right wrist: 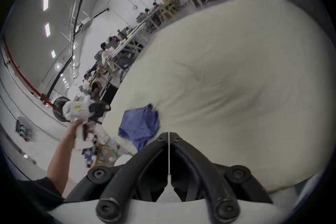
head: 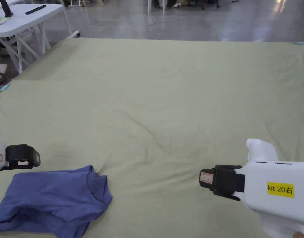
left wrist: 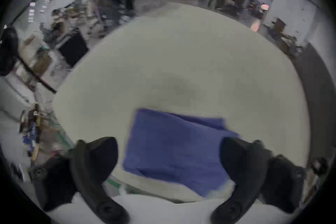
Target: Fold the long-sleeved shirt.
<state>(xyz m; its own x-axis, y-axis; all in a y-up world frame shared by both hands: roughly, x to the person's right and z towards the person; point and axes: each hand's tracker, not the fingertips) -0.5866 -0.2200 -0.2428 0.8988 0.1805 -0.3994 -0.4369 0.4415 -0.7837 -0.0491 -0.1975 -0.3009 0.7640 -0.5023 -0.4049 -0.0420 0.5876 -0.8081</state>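
The blue long-sleeved shirt (head: 52, 201) lies nearest the head camera, at about seven o'clock on the cloth-covered surface (head: 166, 102), already gathered into a compact, slightly rumpled bundle; judged from that shape, the folding is done or nearly so. Just above its upper left edge hangs the left hand-held gripper (head: 22, 156), clear of the fabric. The left gripper view shows what the head view cannot: its jaws are spread wide with nothing between them, and the shirt (left wrist: 174, 148) sits beyond the gap as a fairly square packet. That open, lifted pose suits a release, or a last tidy of the edges.

The right hand-held gripper (head: 207, 179) hovers at about four o'clock, well apart from the shirt. In its own view (right wrist: 169, 137) the jaws are pressed together on nothing, which suggests it is idle. That view also shows the left hand-held gripper (right wrist: 101, 109) with the bare forearm holding it, and the shirt (right wrist: 140, 124) near the surface's corner. People sit at tables in the blurred background.
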